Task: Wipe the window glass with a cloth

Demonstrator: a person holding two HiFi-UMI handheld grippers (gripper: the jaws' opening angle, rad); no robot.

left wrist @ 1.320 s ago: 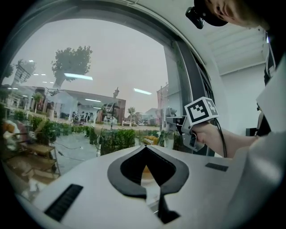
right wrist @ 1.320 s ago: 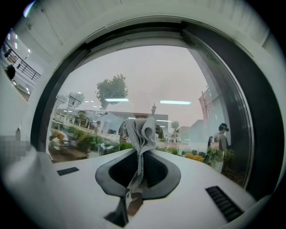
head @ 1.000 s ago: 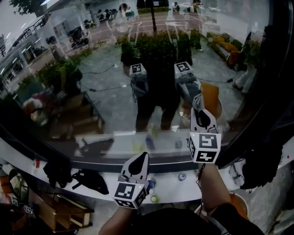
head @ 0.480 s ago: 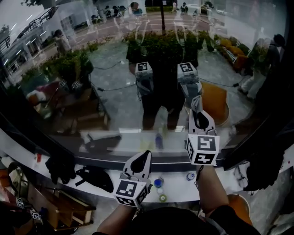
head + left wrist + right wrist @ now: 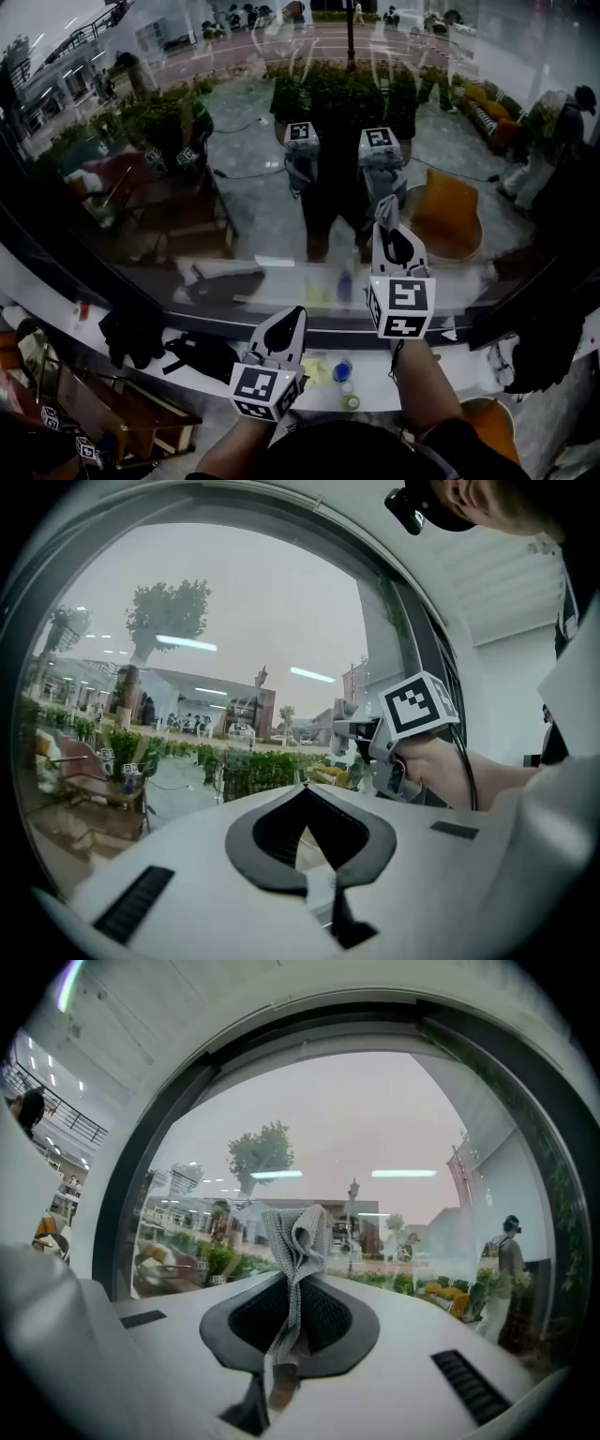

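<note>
Right gripper [image 5: 298, 1288] jaws pinch the cloth [image 5: 300, 1241], held up at the glass [image 5: 253, 187]; contact cannot be confirmed. Left gripper [image 5: 305, 794] jaws are pressed together, empty, farther back from the glass.

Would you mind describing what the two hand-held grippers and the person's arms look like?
Both the left hand-held gripper and right hand-held gripper have white tapering shells around a black spade-shaped recess. Each carries a cube of black-and-white square markers. A thin black cable runs from the right one. The right arm wears a dark sleeve further up.
</note>
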